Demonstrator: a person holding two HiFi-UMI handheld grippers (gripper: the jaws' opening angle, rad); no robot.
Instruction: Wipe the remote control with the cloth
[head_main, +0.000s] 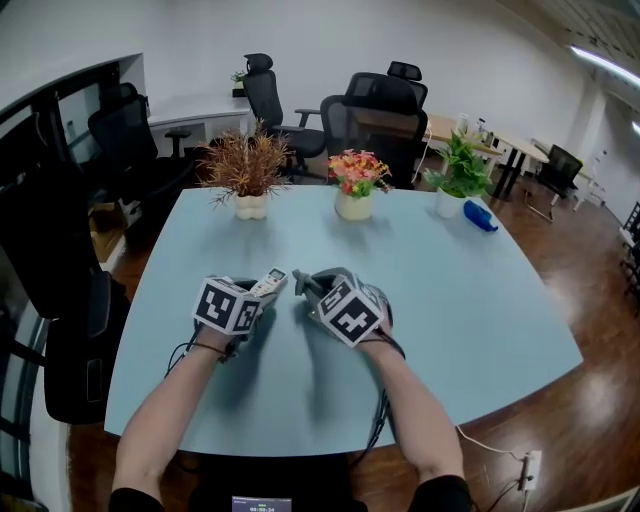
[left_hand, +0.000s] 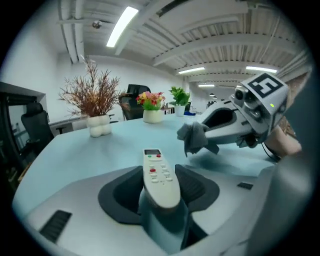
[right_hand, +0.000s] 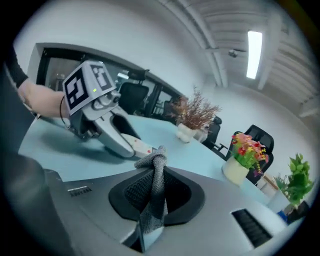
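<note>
Now, left tongs (head_main: 262, 298): clamped on the lower end of the remote (left_hand: 159, 176), button face up, screen end pointing toward the flower pot (head_main: 353, 203).
Right tongs (head_main: 310, 296): closed on the cloth (right_hand: 154, 182), a bunched grey wad sticking out past the tips.
Forearms (head_main: 165, 415): both reach forward from the near edge of the bench (head_main: 470, 300), with the tongs tilted downward and their tips angled toward each other.
Remote and cloth: side by side and just apart over the bench, nearer the person than the flower pot and roughly in line with it.
</note>
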